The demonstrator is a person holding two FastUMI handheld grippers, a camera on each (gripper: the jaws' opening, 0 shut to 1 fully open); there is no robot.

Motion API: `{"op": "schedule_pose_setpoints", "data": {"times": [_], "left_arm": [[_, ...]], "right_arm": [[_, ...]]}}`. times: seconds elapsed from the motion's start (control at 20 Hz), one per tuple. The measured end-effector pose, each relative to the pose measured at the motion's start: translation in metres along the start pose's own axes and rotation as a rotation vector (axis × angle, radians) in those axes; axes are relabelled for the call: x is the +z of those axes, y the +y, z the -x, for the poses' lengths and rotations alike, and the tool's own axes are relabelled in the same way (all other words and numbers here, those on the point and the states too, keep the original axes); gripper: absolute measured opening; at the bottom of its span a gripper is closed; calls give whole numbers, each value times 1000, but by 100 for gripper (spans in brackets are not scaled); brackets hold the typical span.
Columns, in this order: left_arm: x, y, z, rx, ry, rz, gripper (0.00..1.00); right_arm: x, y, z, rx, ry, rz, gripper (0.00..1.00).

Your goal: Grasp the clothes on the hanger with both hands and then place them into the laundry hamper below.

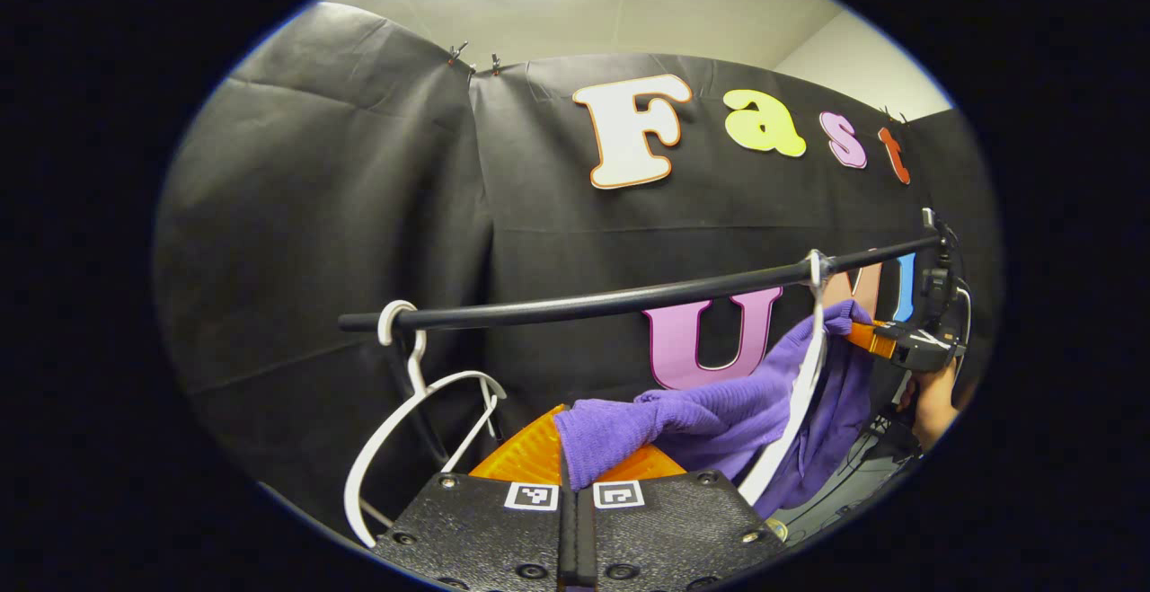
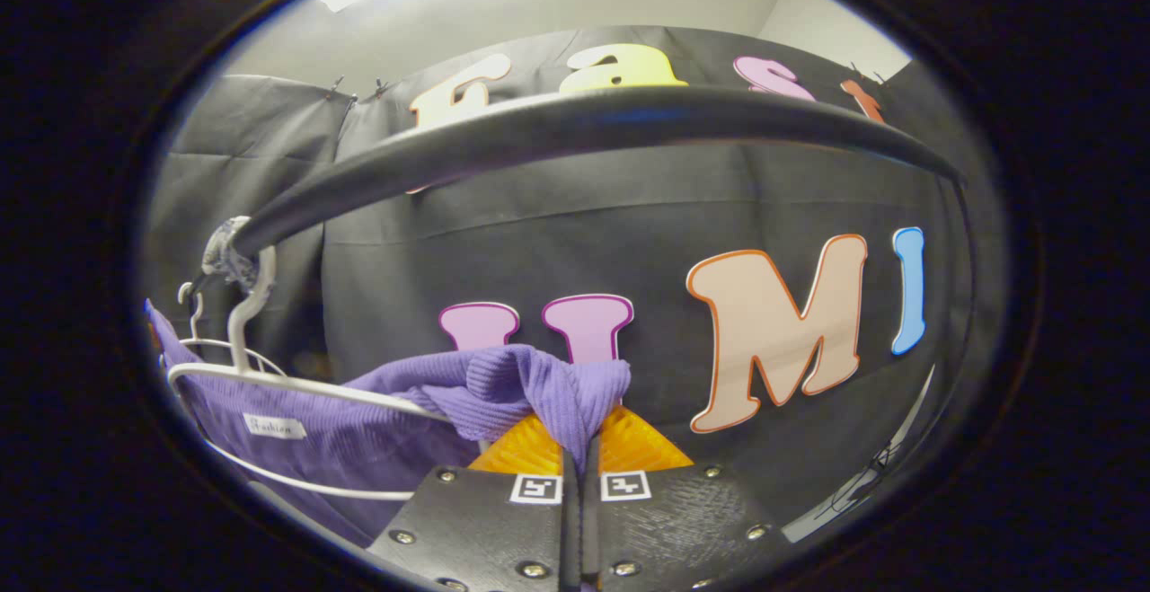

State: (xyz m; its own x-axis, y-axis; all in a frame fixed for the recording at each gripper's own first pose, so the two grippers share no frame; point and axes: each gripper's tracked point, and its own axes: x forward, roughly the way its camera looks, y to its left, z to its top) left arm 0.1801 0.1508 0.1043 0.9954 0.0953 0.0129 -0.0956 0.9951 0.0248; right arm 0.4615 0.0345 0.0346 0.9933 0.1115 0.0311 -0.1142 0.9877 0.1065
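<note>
Left gripper point(image 1: 575, 475), nearest in the left gripper view: orange fingers point(image 1: 526, 457) closed together, pinching a fold of the purple garment point(image 1: 710, 417) between them. Right gripper point(image 2: 579, 453), nearest in the right gripper view: orange fingers point(image 2: 633, 444) likewise closed, a bunched fold of the same garment point(image 2: 530, 385) clamped between them and spilling over their tips. Garment: ribbed purple knit, stretched between the two grippers, draped on a white hanger point(image 1: 795, 403) whose hook sits on the black rail point(image 1: 629, 300); white label point(image 2: 274, 427) near the collar. In the left gripper view the right gripper point(image 1: 867, 338) shows farther off, at the garment's far shoulder, with a hand point(image 1: 934, 403) behind it. Second white hanger point(image 1: 404, 421): bare, hooked near the rail's free end, well apart from the garment. Rail runs across both views, just above the garment, leaving little room above the right gripper. Beyond: black cloth wall point(image 1: 341, 215) behind the rail, open gap between them.
</note>
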Motion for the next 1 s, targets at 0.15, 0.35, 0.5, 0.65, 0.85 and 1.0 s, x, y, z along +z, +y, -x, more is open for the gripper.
{"op": "schedule_pose_setpoints", "data": {"times": [0.15, 0.35, 0.5, 0.65, 0.85, 1.0], "left_arm": [[-12, -8, -34, -33, 21, 50, 0], [-34, -8, -58, -51, 41, 56, 0], [-63, -5, -61, -47, 81, 80, 0], [-81, -6, -65, -27, 110, 156, 0], [-99, 1, -45, 12, 114, 176, 0], [-121, 6, -28, 52, 135, 191, 0]], "right_arm": [[-8, -5, -24, -18, -14, -12, 1], [-41, -8, -44, -16, 18, -25, 1], [-59, -11, -51, -25, 12, -28, 6], [-62, -13, -49, -49, 43, -34, 1], [-66, -8, -43, -29, 103, -53, 2], [-70, -4, -32, 11, 158, -53, 5]]}}
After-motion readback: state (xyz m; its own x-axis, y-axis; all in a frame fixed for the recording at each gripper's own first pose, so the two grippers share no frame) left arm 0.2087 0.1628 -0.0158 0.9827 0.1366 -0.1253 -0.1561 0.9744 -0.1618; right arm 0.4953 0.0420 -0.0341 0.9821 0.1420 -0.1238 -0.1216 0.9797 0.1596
